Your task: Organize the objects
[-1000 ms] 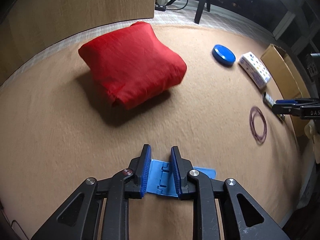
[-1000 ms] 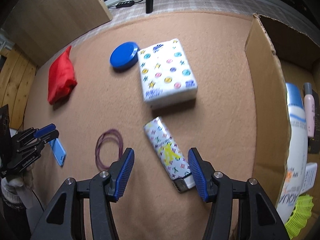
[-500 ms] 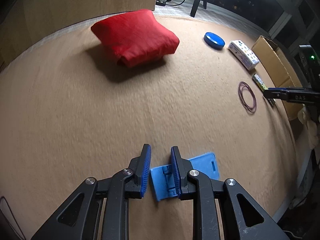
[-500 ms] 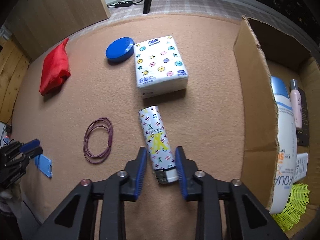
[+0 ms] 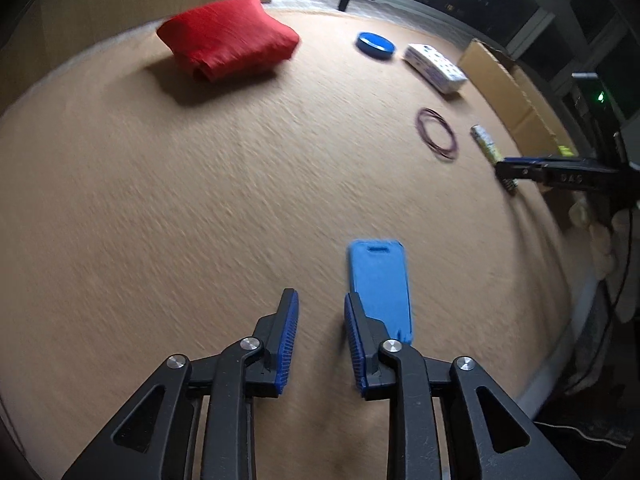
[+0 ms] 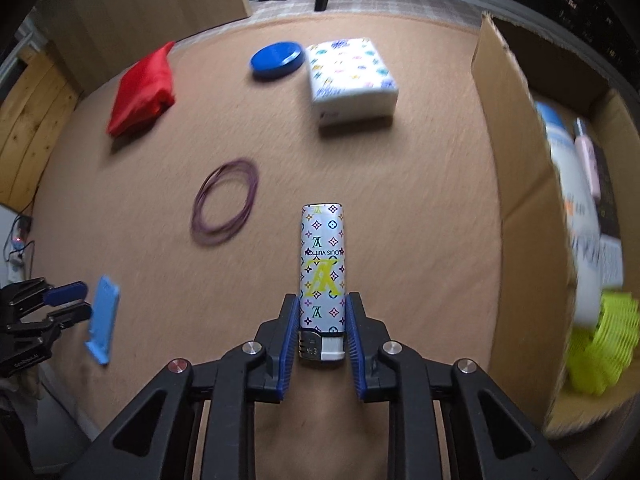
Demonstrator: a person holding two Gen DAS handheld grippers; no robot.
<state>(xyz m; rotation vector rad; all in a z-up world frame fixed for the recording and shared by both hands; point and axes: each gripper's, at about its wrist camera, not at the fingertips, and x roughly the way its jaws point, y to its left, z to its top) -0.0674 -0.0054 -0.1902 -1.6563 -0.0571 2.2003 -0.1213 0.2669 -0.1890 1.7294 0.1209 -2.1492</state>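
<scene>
Right gripper [image 6: 319,334] is clamped on the metal end of the patterned lighter [image 6: 322,264], which projects forward past the fingers above the carpet [image 6: 400,200]. Judged from the layout, the step in hand is transfer to the cardboard box [image 6: 516,184] on the right: keep the grip firm, since the hold is only at one end and the long body may pivot, and raise the lighter above the box wall before moving across. Inside the box lie a white bottle [image 6: 568,184], a pink tube [image 6: 586,160] and a yellow mesh item [image 6: 600,344]; choose a free spot. Left gripper [image 5: 318,336] is parted and holds nothing, with the blue case [image 5: 378,280] lying on the carpet just beside its right finger. Other items well apart: a red cushion [image 6: 140,92], blue lid [image 6: 277,59], tissue pack [image 6: 352,80] and purple bands [image 6: 225,202].
</scene>
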